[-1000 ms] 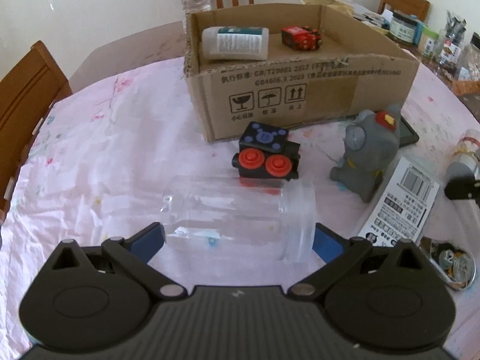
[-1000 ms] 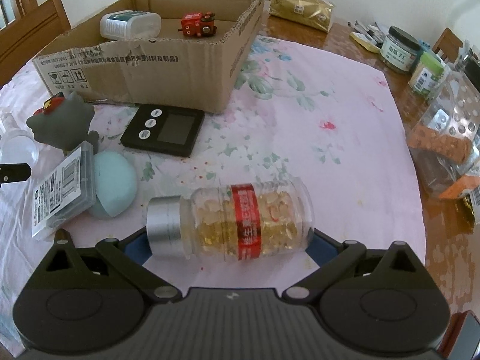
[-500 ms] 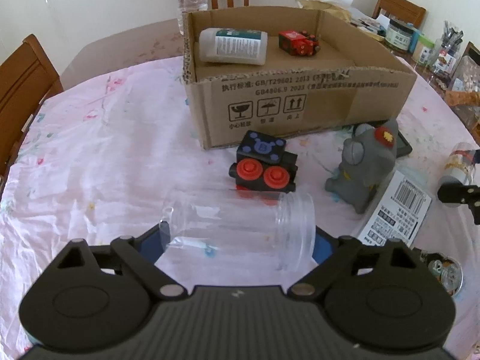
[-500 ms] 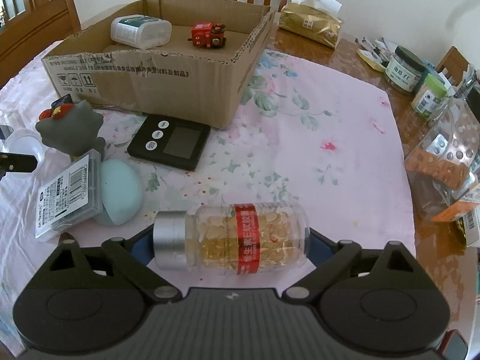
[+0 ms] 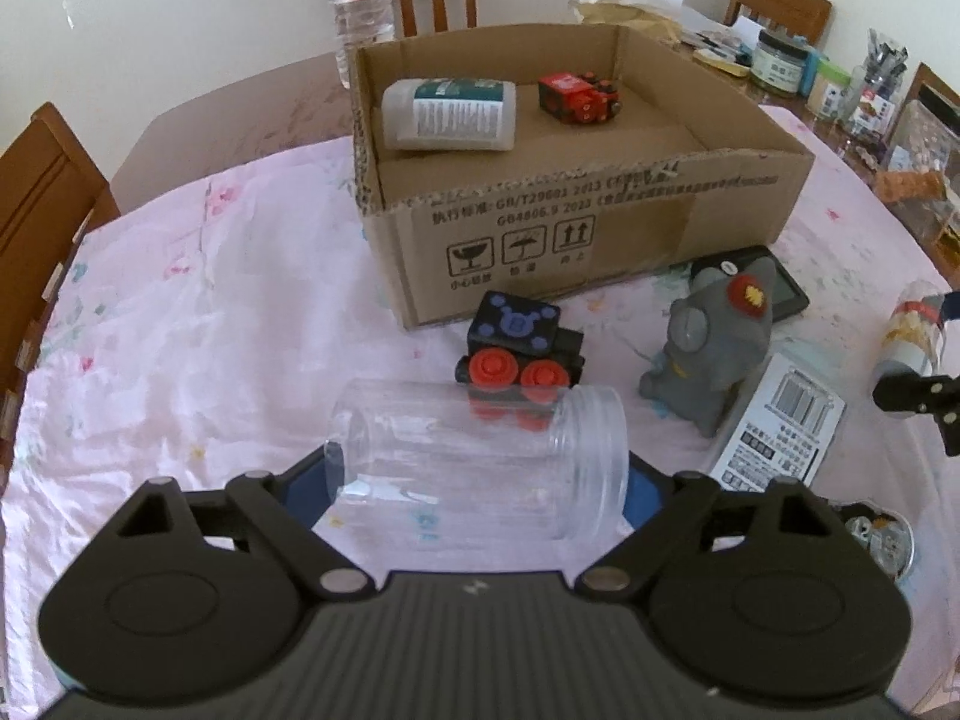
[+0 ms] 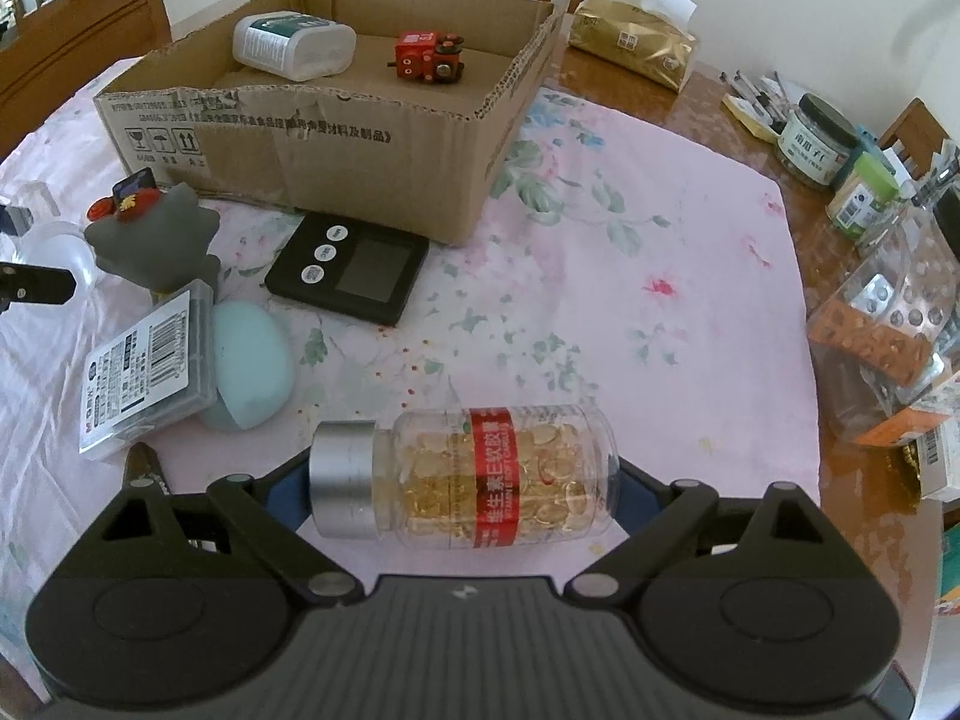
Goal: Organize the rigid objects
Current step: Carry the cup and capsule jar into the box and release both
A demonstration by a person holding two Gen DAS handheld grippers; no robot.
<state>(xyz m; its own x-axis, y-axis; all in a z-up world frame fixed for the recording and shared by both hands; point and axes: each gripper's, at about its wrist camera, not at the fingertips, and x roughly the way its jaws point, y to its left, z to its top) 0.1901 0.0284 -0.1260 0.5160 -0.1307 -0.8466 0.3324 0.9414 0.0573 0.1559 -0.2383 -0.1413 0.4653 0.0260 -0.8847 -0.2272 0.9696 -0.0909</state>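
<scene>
Gripping a clear empty jar [image 5: 474, 456] end to end, the left hand-held gripper [image 5: 477, 483] has one blue pad at the jar's base and the other at its open threaded mouth; the jar lies sideways between the fingers, apparently raised off the pink floral cloth [image 5: 180, 324] on the counter. Right hand-held gripper [image 6: 462, 489] pinches a capsule bottle [image 6: 474, 477] lengthwise, one pad on the silver cap, the other on the bottom; red label band faces up, yellow softgels visible inside.

Cardboard box [image 5: 600, 228] stands open-topped further back on the cloth. Inside it: a white bottle [image 5: 450, 114] lying on its side and, beside it, a red toy train [image 5: 579, 97].

Still out on the cloth:
- black toy train [image 5: 519, 348] with red wheels, just in front of the box, close behind the clear jar
- grey figurine [image 5: 714, 336], upright, right of the black train
- black timer [image 6: 348, 267], flat, against the box's near corner
- barcode-labelled case [image 6: 150, 366] resting partly on a pale blue egg-shaped object [image 6: 255, 372]
</scene>
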